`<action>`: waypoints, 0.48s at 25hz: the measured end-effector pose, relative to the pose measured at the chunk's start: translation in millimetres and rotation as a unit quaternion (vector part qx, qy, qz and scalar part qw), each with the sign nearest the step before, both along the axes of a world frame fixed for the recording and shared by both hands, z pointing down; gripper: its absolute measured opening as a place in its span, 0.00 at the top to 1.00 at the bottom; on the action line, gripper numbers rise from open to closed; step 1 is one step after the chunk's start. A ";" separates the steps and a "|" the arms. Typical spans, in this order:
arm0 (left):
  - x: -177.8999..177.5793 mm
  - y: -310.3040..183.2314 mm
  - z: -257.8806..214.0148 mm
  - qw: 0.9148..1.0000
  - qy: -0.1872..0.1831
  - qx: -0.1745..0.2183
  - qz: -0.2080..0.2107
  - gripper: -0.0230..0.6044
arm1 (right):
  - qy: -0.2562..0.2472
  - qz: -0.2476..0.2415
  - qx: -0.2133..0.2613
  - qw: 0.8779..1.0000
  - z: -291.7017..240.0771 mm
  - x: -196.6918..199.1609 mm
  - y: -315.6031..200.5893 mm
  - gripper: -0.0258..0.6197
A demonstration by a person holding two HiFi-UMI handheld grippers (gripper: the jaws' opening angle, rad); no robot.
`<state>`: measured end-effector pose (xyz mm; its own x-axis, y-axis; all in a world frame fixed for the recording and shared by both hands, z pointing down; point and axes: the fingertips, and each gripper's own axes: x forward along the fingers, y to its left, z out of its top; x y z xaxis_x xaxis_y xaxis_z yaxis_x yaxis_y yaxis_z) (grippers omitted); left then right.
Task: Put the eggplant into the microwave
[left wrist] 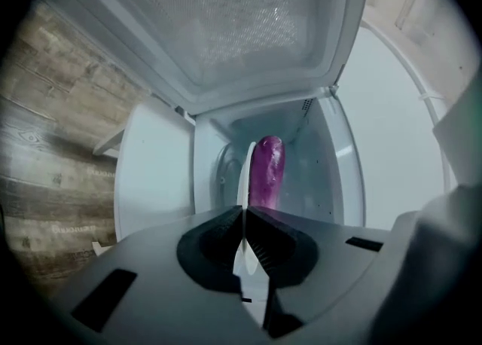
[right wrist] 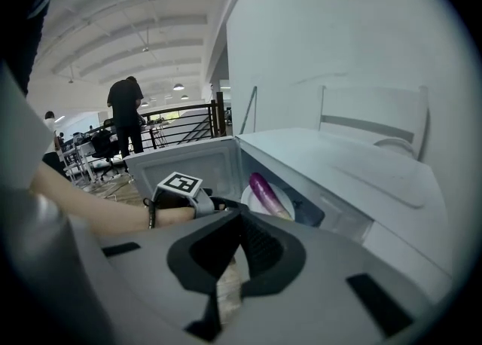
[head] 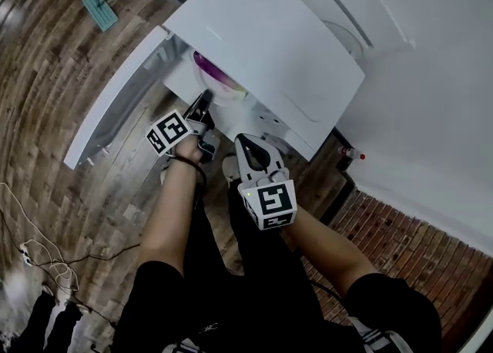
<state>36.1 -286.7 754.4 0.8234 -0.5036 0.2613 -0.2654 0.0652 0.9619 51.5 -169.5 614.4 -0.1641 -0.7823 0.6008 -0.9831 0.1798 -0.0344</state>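
A purple eggplant [head: 206, 65] lies on a white plate [head: 223, 91] at the mouth of the white microwave [head: 262, 43], whose door [head: 115, 97] hangs open to the left. My left gripper [head: 202, 106] is shut on the plate's near rim. In the left gripper view the plate [left wrist: 246, 174] shows edge-on between the pads of that gripper [left wrist: 244, 212], with the eggplant [left wrist: 266, 174] on it and the cavity behind. My right gripper [head: 243, 142] hangs shut and empty, right of the left one and short of the opening. The right gripper view shows the eggplant [right wrist: 265, 191] and plate [right wrist: 285, 200] beyond that gripper [right wrist: 239, 215].
The open door [left wrist: 226, 27] fills the top of the left gripper view. A white chair [right wrist: 373, 114] stands behind the microwave. A person [right wrist: 126, 110] stands far off by a railing. Cables [head: 38, 259] and a teal object [head: 100, 5] lie on the wood floor.
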 end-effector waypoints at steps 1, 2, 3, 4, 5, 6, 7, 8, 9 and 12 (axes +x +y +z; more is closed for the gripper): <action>5.4 -2.4 3.9 1.000 0.001 0.000 -0.001 0.94 | -0.001 0.002 -0.003 1.000 2.3 2.9 1.9 0.94; 10.8 -4.5 7.2 1.000 0.003 -0.001 -0.003 0.94 | -0.004 0.003 -0.006 1.000 4.1 4.7 4.9 0.94; 16.1 -6.4 10.2 1.000 0.005 -0.002 -0.005 0.94 | -0.008 0.004 -0.010 1.000 5.3 5.3 8.7 0.94; 21.4 -8.2 12.8 1.000 0.007 -0.003 -0.008 0.94 | -0.013 0.004 -0.013 1.000 6.4 5.0 13.0 0.94; 26.5 -10.0 15.3 1.000 0.009 -0.005 -0.009 0.94 | -0.017 0.003 -0.015 1.000 7.4 4.2 17.5 0.94; 31.2 -11.7 17.6 1.000 0.009 -0.006 -0.011 0.94 | -0.019 0.002 -0.018 1.000 8.5 3.3 21.7 0.94; 35.4 -13.6 19.6 1.000 0.008 -0.007 -0.013 0.94 | -0.021 0.001 -0.021 1.000 9.9 2.8 25.6 0.94; 39.1 -15.8 21.3 1.000 0.003 -0.005 -0.016 0.94 | -0.023 0.000 -0.024 0.999 11.6 2.6 28.8 0.94; 42.4 -18.4 22.5 1.000 -0.004 0.000 -0.017 0.94 | -0.024 -0.001 -0.028 0.999 13.3 2.7 31.4 0.94; 52.9 -23.4 26.3 1.000 -0.022 0.008 -0.014 0.94 | -0.023 -0.009 -0.037 0.999 15.5 0.9 38.0 0.94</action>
